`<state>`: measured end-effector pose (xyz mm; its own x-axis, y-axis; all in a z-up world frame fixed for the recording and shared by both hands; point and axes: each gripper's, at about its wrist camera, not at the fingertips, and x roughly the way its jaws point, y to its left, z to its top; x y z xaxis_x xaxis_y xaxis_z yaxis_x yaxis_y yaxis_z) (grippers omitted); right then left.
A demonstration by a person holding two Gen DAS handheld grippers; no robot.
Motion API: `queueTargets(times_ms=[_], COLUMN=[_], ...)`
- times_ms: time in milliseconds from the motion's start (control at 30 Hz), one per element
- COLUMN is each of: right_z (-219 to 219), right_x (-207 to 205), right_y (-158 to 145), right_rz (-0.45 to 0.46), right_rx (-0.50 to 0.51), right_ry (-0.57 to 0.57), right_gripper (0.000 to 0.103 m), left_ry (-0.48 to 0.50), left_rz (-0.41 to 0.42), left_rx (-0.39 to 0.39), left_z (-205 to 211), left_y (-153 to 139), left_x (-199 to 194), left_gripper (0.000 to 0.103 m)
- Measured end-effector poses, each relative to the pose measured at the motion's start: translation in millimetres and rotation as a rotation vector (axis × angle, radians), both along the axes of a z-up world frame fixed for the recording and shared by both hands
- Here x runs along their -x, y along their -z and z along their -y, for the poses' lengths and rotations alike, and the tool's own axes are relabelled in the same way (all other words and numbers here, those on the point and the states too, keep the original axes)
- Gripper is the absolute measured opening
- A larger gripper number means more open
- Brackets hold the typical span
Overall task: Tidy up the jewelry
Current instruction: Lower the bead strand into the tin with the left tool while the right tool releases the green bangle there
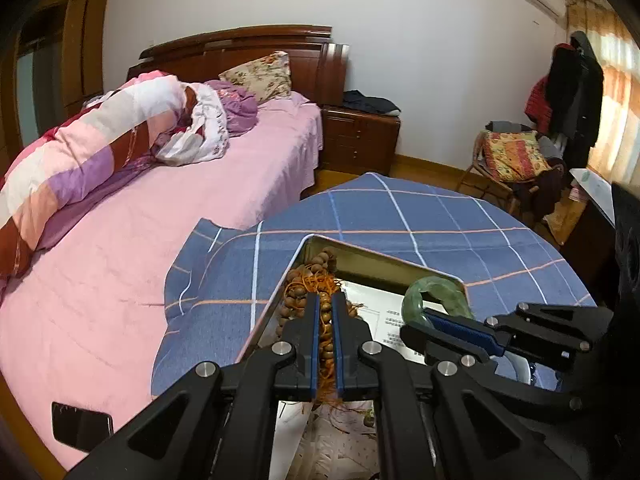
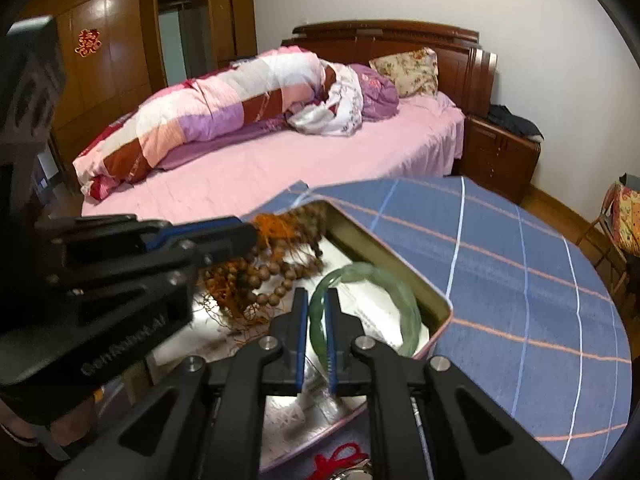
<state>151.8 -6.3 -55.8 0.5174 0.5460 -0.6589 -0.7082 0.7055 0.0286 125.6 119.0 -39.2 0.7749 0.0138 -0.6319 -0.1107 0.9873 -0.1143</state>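
Wooden beads point(image 1: 320, 312) with orange tassel threads are clamped between the nearly closed left fingers point(image 1: 326, 312) at the frame's lower centre. A green bangle point(image 2: 368, 300) is pinched by the right fingers point(image 2: 316, 308), over the open tin point(image 2: 400, 256).

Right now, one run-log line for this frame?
left tongs: shut on wooden bead string | right tongs: shut on green bangle | both over tin box

left wrist view: close above metal tin point(image 1: 372, 262) on blue checked tablecloth point(image 1: 440, 216), facing bed point(image 1: 140, 216), angled down. right wrist view: same tin point(image 2: 400, 264), slightly rightward, same facing. shared: tin, tablecloth, bed, nightstand point(image 2: 496, 156).
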Motion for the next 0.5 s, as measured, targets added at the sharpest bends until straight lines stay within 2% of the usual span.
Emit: queueTargets(times_ms=[100, 133, 200, 233, 267, 300, 367, 500], right_z=[1, 3, 9, 12, 15, 20, 30, 72], right_x=[0, 1, 1, 2, 4, 6, 8, 12], right_y=[2, 1, -1, -3, -4, -6, -6, -10], right_rz=[-0.018, -0.021, -0.031, -0.031, -0.029, -0.026, -0.023, -0.018], right_rx=[0.002, -0.006, -0.029, -0.038, -0.037, -0.036, -0.032, -0.03], right_ry=[-0.003, -0.005, -0.006, 0.0, 0.006, 0.011, 0.034, 0.156], right_gripper=[0.022, 0.038, 0.056, 0.057, 0.057, 0.057, 0.058, 0.065], left_ry=[-0.003, -0.007, -0.004, -0.003, -0.007, -0.012, -0.032, -0.026], left_rz=[-0.038, -0.048, -0.045, -0.042, -0.04, -0.034, 0.003, 0.015], left_rx=[0.028, 0.031, 0.027, 0.02, 0.013, 0.008, -0.013, -0.026], left_z=[-2, -3, 0, 1, 3, 4, 6, 9], left_y=[5, 6, 4, 3, 1, -1, -7, -12], left_x=[-4, -4, -2, -1, 1, 3, 9, 13], left_gripper=[0.006, 0.006, 0.009, 0.013, 0.027, 0.051, 0.077, 0.077])
